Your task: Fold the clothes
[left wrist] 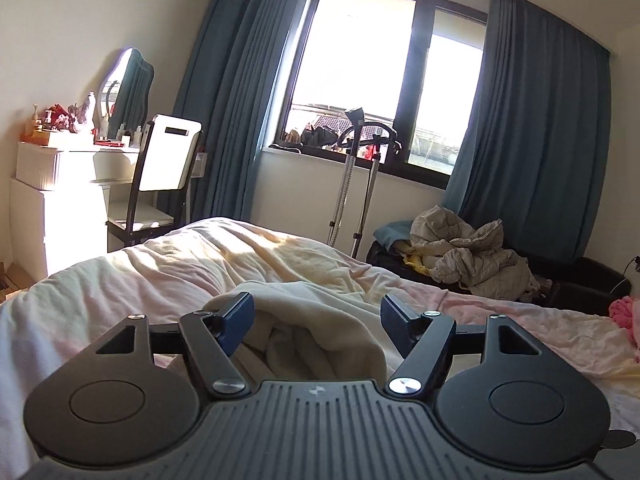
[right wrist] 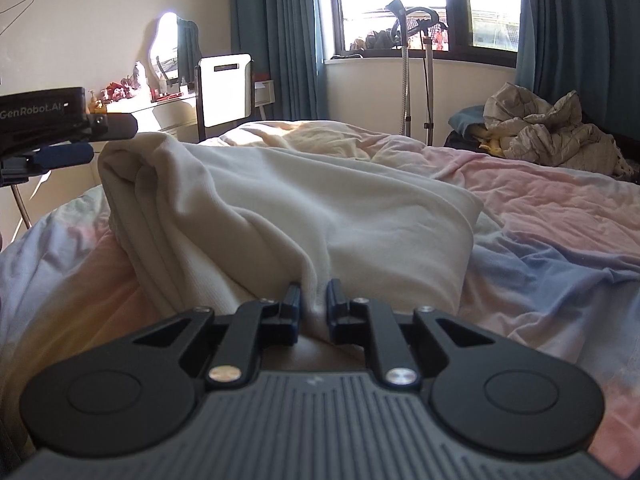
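Left gripper (left wrist: 317,320) at lower centre of its view, spread wide around a bunched cream garment (left wrist: 316,332), blue pads (left wrist: 236,322) not pressing it. In the right view, same gripper (right wrist: 60,156) at far left, beside the garment's raised fold. Cream garment (right wrist: 304,216) mid-frame, heaped on the pink bedspread (right wrist: 552,208). Right gripper (right wrist: 313,304) at lower centre, pinched on the garment's near edge.

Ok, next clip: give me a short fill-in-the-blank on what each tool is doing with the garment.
1. The right tool is ____ on a fold of the cream garment.
2. The left tool has its jaws ____, with cloth between them.
3. The garment lies on a ____.
4. The curtains are ____.

Missing words: shut; open; bed; blue
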The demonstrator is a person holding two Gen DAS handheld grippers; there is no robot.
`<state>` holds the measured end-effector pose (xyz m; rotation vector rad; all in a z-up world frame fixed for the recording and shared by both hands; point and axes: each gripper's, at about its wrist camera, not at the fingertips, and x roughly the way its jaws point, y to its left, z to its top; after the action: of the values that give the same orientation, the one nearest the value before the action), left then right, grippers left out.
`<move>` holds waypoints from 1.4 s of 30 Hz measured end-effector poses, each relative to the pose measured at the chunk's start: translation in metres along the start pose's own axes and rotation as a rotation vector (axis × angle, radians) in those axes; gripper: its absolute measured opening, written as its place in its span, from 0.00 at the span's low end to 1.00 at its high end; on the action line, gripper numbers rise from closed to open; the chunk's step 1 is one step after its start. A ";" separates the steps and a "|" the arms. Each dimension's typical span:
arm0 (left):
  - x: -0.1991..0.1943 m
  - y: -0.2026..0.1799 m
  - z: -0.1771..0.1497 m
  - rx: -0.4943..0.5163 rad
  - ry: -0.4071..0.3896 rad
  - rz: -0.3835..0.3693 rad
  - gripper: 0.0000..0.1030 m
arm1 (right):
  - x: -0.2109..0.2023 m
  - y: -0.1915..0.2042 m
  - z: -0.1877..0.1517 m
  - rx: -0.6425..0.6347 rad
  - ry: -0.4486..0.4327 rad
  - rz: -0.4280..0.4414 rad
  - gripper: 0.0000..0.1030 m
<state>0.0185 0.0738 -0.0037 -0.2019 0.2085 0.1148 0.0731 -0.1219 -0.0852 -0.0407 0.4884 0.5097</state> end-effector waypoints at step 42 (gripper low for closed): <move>0.019 0.017 -0.006 -0.140 0.163 -0.048 0.73 | 0.006 -0.021 -0.001 0.102 0.024 0.084 0.21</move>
<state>0.0336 0.0905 -0.0167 -0.3561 0.3581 0.0655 0.0870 -0.1378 -0.0902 0.0717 0.5410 0.5666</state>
